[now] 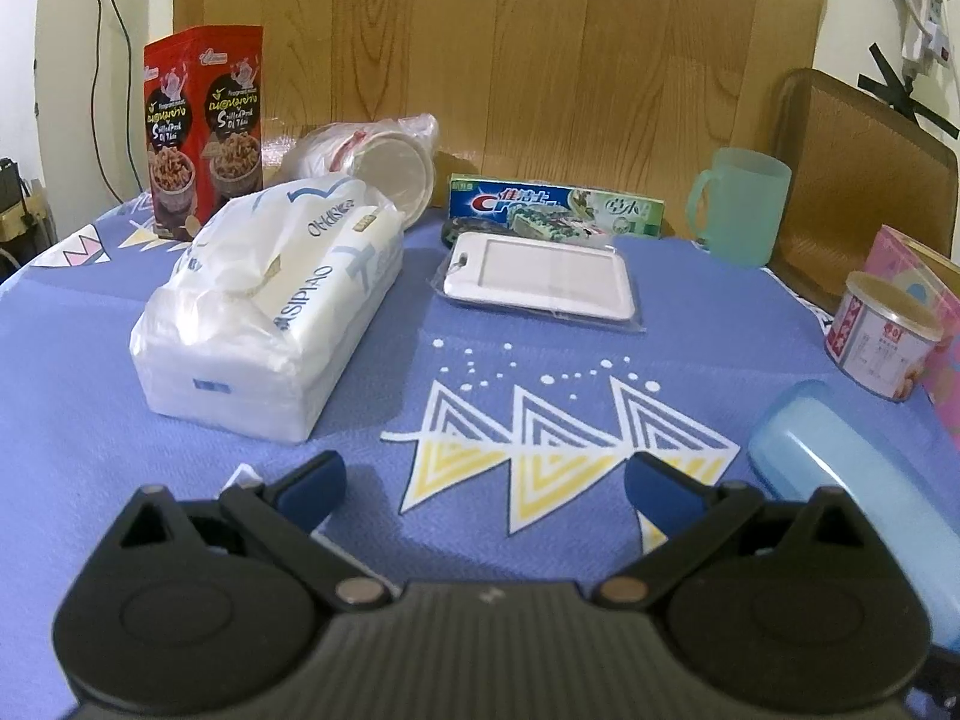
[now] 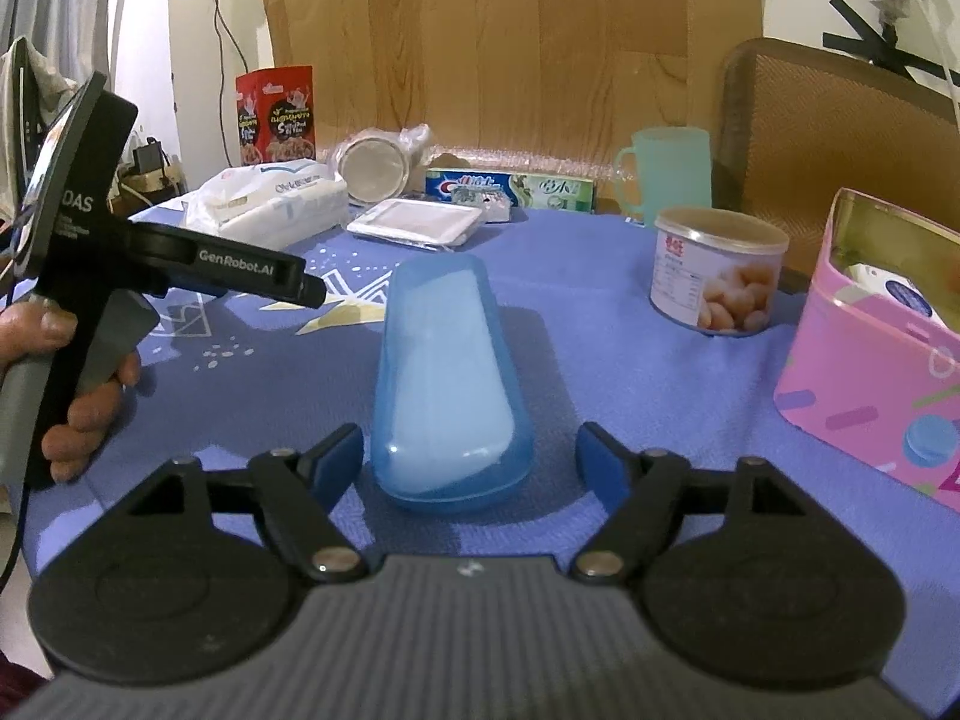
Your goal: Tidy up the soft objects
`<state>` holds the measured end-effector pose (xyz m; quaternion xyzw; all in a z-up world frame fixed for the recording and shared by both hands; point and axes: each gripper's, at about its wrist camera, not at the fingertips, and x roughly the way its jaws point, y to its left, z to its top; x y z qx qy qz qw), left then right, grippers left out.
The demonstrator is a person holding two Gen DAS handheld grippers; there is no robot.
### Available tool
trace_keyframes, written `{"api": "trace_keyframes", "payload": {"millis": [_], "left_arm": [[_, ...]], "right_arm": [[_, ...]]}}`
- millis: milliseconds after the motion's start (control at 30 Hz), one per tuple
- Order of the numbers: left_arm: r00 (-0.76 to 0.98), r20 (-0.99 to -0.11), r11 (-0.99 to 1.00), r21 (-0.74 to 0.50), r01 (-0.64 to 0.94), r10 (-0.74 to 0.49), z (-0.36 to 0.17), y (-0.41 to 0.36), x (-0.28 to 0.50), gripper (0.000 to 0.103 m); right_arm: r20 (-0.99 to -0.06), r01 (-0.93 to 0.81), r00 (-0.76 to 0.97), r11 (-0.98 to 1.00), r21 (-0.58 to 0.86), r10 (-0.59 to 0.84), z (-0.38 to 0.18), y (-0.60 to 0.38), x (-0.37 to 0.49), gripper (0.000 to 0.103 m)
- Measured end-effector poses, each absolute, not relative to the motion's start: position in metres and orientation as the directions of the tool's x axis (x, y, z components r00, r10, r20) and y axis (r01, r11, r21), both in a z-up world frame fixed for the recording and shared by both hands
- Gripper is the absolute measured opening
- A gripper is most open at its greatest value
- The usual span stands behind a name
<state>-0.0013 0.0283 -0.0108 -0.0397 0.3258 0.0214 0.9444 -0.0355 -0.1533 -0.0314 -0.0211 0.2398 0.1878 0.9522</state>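
The surface (image 1: pixel 90 432) is covered by a blue-violet cloth printed with white and yellow triangles and dots. The left tongs (image 1: pixel 483 483) hang above the near edge with their blue-padded fingers spread wide and nothing between them. Ahead of them, toward the left edge, lies the tissue pack (image 1: pixel 270 312), a soft rectangular block in crinkled white plastic wrap with blue lettering.

The right tongs (image 2: pixel 469 462) are also spread apart; a translucent blue case (image 2: pixel 447 372), long, smooth and round-ended, lies on the cloth with its near end between the finger pads, which stand clear of it on both sides. In the right wrist view a hand (image 2: pixel 66 384) grips the handle of the other tool at the left.

Along the far edge stand a red snack box (image 1: pixel 204 126), a crumpled clear bag holding paper cups (image 1: pixel 384 150), a flat toothpaste box (image 1: pixel 555 210), a white card holder (image 1: pixel 540 273) in a clear sleeve, and a frosted green plastic mug (image 1: pixel 741 204). Near the right edge sit a round metal can (image 2: pixel 717 270) and a glossy pink tin (image 2: pixel 870 372), open at the top, with a white packet inside.
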Motion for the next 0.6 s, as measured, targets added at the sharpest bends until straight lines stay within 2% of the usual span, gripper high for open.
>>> {"api": "trace_keyframes", "payload": {"millis": [600], "left_arm": [[0.784,-0.621,0.997,-0.044,-0.056,0.017,-0.0109,0.0267,0.0003,0.103]], "right_arm": [[-0.451,-0.364,0.817,0.928,0.078,0.358,-0.0308,-0.1578,-0.0374,0.08]]}}
